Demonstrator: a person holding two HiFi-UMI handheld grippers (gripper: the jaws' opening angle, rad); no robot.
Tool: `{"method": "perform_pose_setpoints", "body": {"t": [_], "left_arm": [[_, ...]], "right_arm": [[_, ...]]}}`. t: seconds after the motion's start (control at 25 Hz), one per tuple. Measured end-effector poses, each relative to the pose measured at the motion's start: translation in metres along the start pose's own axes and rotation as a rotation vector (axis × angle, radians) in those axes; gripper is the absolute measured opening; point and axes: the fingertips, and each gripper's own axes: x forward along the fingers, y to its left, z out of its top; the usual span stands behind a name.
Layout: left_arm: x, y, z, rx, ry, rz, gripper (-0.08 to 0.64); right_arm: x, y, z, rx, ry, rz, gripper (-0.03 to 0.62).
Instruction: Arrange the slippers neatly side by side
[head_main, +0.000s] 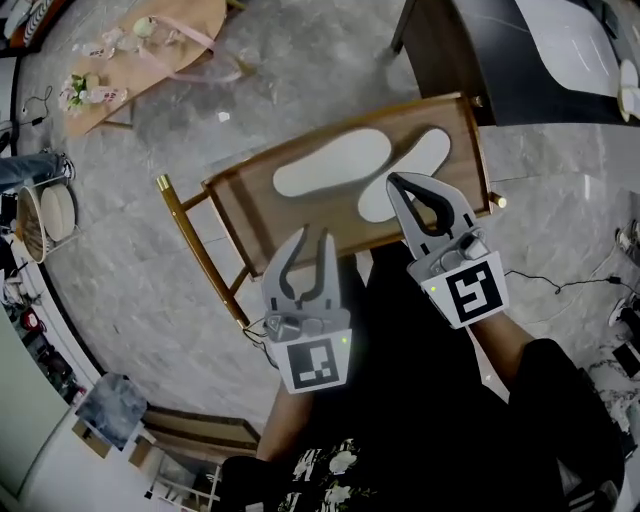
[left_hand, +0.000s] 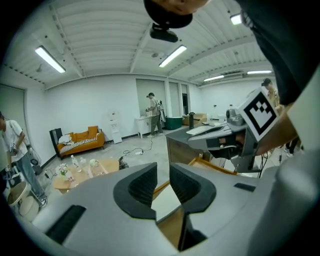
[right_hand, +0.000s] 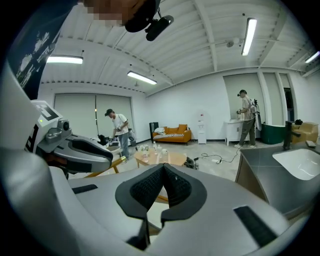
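Two white slippers lie on a low wooden table with gold legs. The left slipper lies slantwise and the right slipper sits close beside it at a different angle. My left gripper hovers over the table's near edge, open, with nothing between its jaws. My right gripper is shut and empty, and its tip overlaps the near end of the right slipper. In the right gripper view the pads meet. Both grippers are held above the table, apart from the slippers.
A round wooden coffee table with flowers and bottles stands at the far left. A dark counter stands at the far right, and a cable runs on the marble floor. An orange sofa and people are across the room.
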Motion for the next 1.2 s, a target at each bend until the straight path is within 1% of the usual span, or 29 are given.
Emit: {"method": "perform_pose_setpoints", "body": {"t": [0.16, 0.28, 0.4, 0.52, 0.72, 0.8, 0.88, 1.0, 1.04, 1.12, 1.2], "left_arm": [[0.012, 0.0, -0.019, -0.001, 0.027, -0.005, 0.08], [0.023, -0.001, -0.041, -0.019, 0.064, -0.014, 0.087], [0.039, -0.001, -0.062, -0.002, 0.095, -0.031, 0.094], [0.05, -0.001, -0.082, 0.008, 0.128, -0.025, 0.106], [0.051, -0.003, -0.101, 0.038, 0.161, -0.026, 0.109], [0.05, -0.005, -0.106, 0.055, 0.176, -0.028, 0.11], [0.049, -0.006, -0.112, 0.089, 0.188, -0.028, 0.119], [0.053, -0.005, -0.119, 0.175, 0.196, -0.02, 0.153], [0.056, -0.005, -0.122, 0.188, 0.198, -0.019, 0.155], [0.063, -0.007, -0.131, 0.182, 0.21, -0.025, 0.159], [0.064, -0.008, -0.129, 0.181, 0.212, -0.038, 0.163]], "right_arm": [[0.005, 0.002, -0.03, 0.026, 0.051, 0.012, -0.002], [0.004, 0.001, -0.05, 0.044, 0.097, 0.007, -0.003], [0.008, -0.004, -0.07, 0.059, 0.119, -0.004, -0.002], [0.01, -0.004, -0.091, 0.07, 0.148, -0.011, -0.002], [0.007, 0.004, -0.102, 0.088, 0.157, -0.027, -0.002], [0.004, 0.006, -0.106, 0.076, 0.165, -0.039, -0.002], [0.001, 0.009, -0.109, 0.071, 0.174, -0.054, -0.002], [0.001, 0.013, -0.109, 0.092, 0.164, -0.071, -0.003], [0.002, 0.014, -0.111, 0.097, 0.163, -0.071, -0.002], [0.003, 0.013, -0.119, 0.103, 0.174, -0.071, -0.002], [-0.001, 0.013, -0.118, 0.106, 0.183, -0.08, -0.002]]}}
